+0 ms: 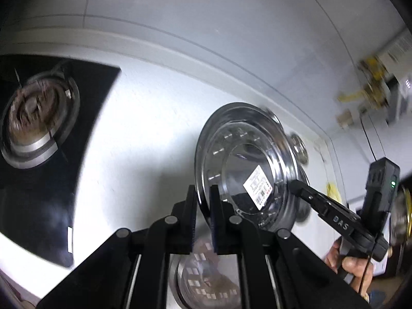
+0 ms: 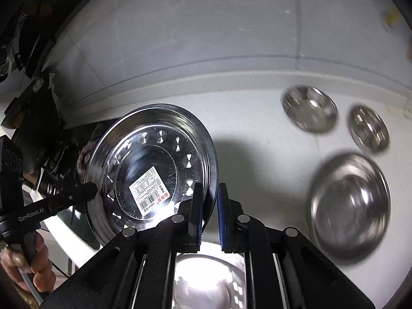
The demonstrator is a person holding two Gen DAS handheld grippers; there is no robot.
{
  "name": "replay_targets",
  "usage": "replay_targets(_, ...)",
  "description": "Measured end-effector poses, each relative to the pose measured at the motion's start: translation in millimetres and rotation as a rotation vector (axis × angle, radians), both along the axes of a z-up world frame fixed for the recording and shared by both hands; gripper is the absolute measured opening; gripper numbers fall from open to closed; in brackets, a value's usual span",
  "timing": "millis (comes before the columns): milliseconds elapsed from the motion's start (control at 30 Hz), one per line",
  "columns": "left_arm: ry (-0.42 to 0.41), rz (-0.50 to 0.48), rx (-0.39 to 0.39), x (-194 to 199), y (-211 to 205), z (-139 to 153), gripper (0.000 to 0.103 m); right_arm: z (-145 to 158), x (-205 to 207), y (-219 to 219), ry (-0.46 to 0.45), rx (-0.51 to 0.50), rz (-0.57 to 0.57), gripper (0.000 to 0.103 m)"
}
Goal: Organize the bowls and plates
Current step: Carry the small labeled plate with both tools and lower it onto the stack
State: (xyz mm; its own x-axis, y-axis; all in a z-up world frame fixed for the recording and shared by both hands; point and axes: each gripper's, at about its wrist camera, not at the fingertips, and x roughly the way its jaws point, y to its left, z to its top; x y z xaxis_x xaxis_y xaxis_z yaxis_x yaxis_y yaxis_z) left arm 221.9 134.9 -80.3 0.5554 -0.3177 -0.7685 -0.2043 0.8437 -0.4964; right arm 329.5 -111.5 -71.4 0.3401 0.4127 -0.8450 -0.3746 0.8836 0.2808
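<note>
A steel plate (image 1: 247, 170) with a white barcode sticker is held tilted on edge above the white counter. My left gripper (image 1: 203, 200) is shut on its left rim. My right gripper (image 2: 209, 200) straddles the opposite rim of the same plate (image 2: 152, 170); a small gap shows beside the rim. In the left wrist view the right gripper (image 1: 296, 188) touches the plate's right edge. A large steel bowl (image 2: 350, 211) and two small steel bowls, one (image 2: 310, 108) behind the other (image 2: 369, 128), sit on the counter at right. Another steel dish (image 2: 206, 283) lies below the grippers.
A black gas hob with a round burner (image 1: 38, 121) sits at the left of the white counter (image 1: 144, 118). A white tiled wall (image 2: 206, 25) rises behind. Yellow gas fittings (image 1: 370, 87) hang on the wall at far right.
</note>
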Motion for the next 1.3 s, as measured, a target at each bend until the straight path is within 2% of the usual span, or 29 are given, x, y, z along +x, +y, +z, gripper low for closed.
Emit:
replay_targets(233,0.02,-0.069,-0.015,-46,-56,-26,0.009,-10,-53,-57,-0.003,-0.017,-0.031,0.01)
replay_targets(367,0.089,-0.073,-0.055,-65,-72,-59,0.009,-22,-73,-78,0.034,-0.022,-0.035,0.01)
replay_targets(500,0.15,-0.07,-0.059,-70,-81,-86,0.009,-44,-90,-99,0.086,-0.021,-0.021,0.01)
replay_targets(667,0.152,-0.063,-0.003,-75,-85,-92,0.009,-58,-95,-102,0.117,-0.027,0.01,0.01)
replay_targets(1300,0.187,-0.017,-0.004,-87,-79,-104,0.009,-78,-94,-92,0.177,-0.049,0.086,0.012)
